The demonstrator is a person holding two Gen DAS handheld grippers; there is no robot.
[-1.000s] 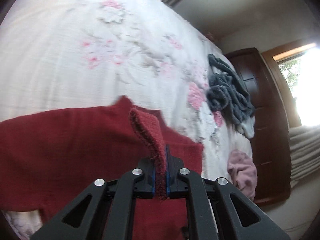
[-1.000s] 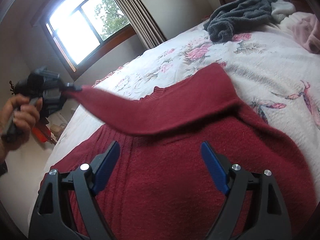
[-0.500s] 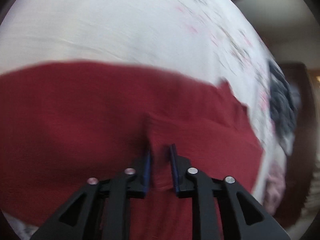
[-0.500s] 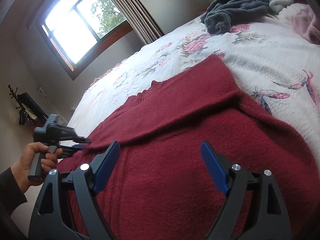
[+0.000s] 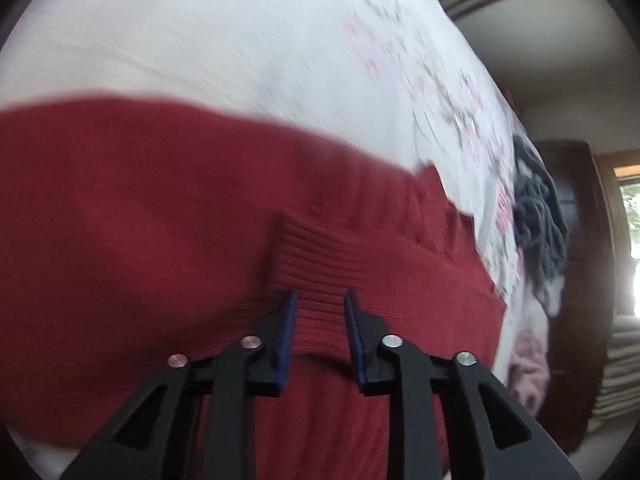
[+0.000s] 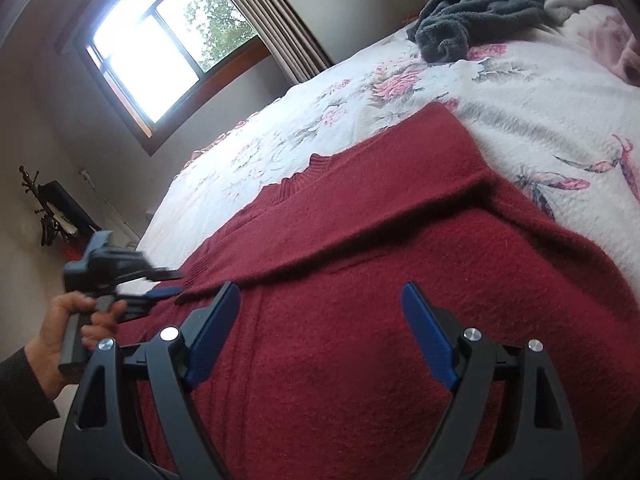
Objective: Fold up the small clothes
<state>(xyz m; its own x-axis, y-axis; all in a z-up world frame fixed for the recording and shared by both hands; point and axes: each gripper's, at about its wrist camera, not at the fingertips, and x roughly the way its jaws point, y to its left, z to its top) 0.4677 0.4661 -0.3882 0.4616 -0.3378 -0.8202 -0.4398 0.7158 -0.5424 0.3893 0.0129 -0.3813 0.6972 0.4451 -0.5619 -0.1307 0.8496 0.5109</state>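
The left claw (image 5: 318, 322), jaws parted, had just released the ribbed cuff (image 5: 316, 264) onto the dark red knitted sweater (image 6: 400, 280) at the floral bed's (image 6: 520, 92) near edge; the right claw (image 6: 322, 336) hovered spread: sleeve fold done.

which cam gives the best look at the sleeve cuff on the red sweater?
Left wrist. The ribbed sleeve cuff lies flat on the red sweater, right ahead of the open left gripper, ribs visible despite blur. Right wrist view shows the cuff only as a sliver at the far left edge by that gripper.

Sleeve cuff (image 5: 316, 280) — down; left jaws apart
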